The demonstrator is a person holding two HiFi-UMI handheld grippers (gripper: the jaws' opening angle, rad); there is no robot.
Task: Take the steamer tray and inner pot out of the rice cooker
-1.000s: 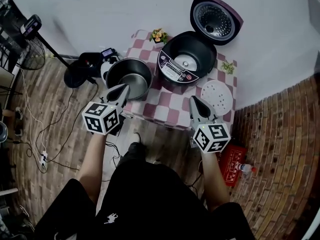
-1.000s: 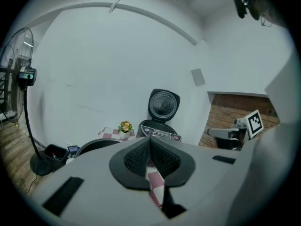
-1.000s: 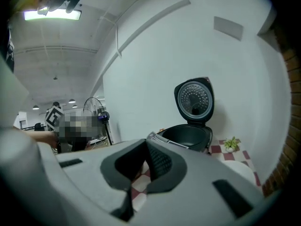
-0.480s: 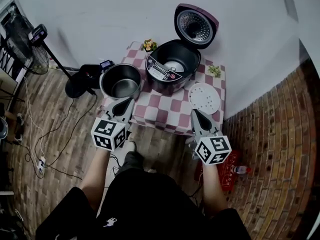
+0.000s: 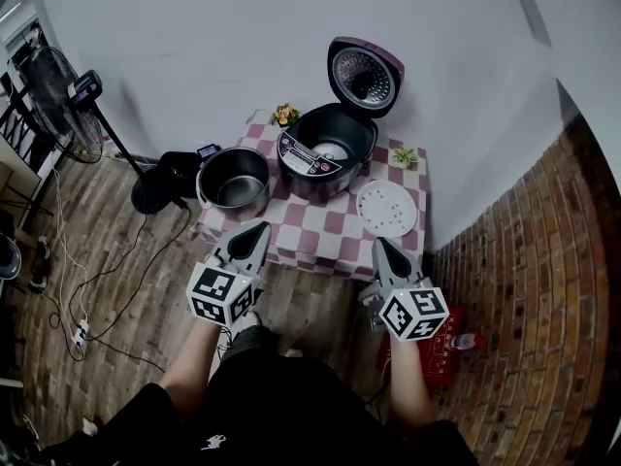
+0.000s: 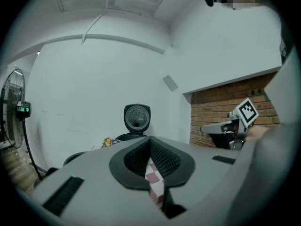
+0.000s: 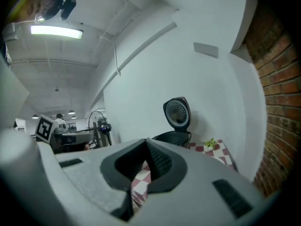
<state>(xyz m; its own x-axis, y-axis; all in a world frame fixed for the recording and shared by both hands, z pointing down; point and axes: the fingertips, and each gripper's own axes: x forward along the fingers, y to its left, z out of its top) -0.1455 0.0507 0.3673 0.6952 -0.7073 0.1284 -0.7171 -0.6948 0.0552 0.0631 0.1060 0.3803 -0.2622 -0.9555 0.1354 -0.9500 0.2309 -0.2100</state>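
The rice cooker (image 5: 325, 149) stands at the back of the small checked table (image 5: 320, 231) with its lid (image 5: 363, 74) raised; it shows too in the left gripper view (image 6: 136, 126) and the right gripper view (image 7: 176, 126). The metal inner pot (image 5: 235, 179) sits on the table's left part. The white perforated steamer tray (image 5: 386, 208) lies flat on the right part. My left gripper (image 5: 260, 230) and right gripper (image 5: 380, 245) hang in front of the table's near edge, apart from everything. Both are shut with nothing between their jaws.
A standing fan (image 5: 60, 91) and a dark bag (image 5: 170, 175) are on the wooden floor left of the table, with cables (image 5: 107, 289) trailing. A red box (image 5: 441, 343) lies on the floor at the right by the brick wall (image 5: 543, 289). Two small plants (image 5: 285, 115) stand on the table.
Both grippers have drawn back from the table toward the body, and the head view has pulled away. Pot, tray and cooker have stayed put.
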